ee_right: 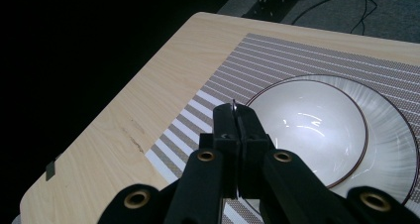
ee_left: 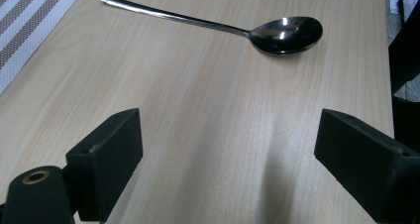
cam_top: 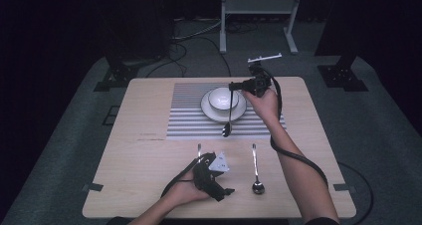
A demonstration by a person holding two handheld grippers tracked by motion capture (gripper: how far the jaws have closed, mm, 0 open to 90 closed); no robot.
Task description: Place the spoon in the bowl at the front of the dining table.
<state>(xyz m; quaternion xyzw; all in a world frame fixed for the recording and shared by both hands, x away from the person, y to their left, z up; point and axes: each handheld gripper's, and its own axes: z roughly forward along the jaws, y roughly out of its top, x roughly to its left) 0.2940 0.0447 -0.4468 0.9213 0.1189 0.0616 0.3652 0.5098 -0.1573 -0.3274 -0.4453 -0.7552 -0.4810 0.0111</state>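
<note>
Pinching a spoon (cam_top: 228, 116) by its handle tip in R tongs (cam_top: 233, 86), dangling beside bowl (cam_top: 222, 98) on plate (cam_top: 239, 113); risking slip/swing, clinking the rim. Hovering L tongs (cam_top: 226, 190) wide, empty, near 2nd spoon (ee_left: 233, 28) on tabletop (cam_top: 144, 160).

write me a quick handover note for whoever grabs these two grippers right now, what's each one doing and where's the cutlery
Right gripper: shut on the handle tip of a spoon, which hangs bowl-down over the striped placemat, in front of the bowl on its plate.
Left gripper: open, nothing between the jaws, low over the near table.
Second spoon: lying flat on the bare wood, near edge, untouched by either gripper.
Done: one spoon picked up.
Left: probably set the held spoon down by the dishes, then fetch the second spoon with the open left gripper.
</note>
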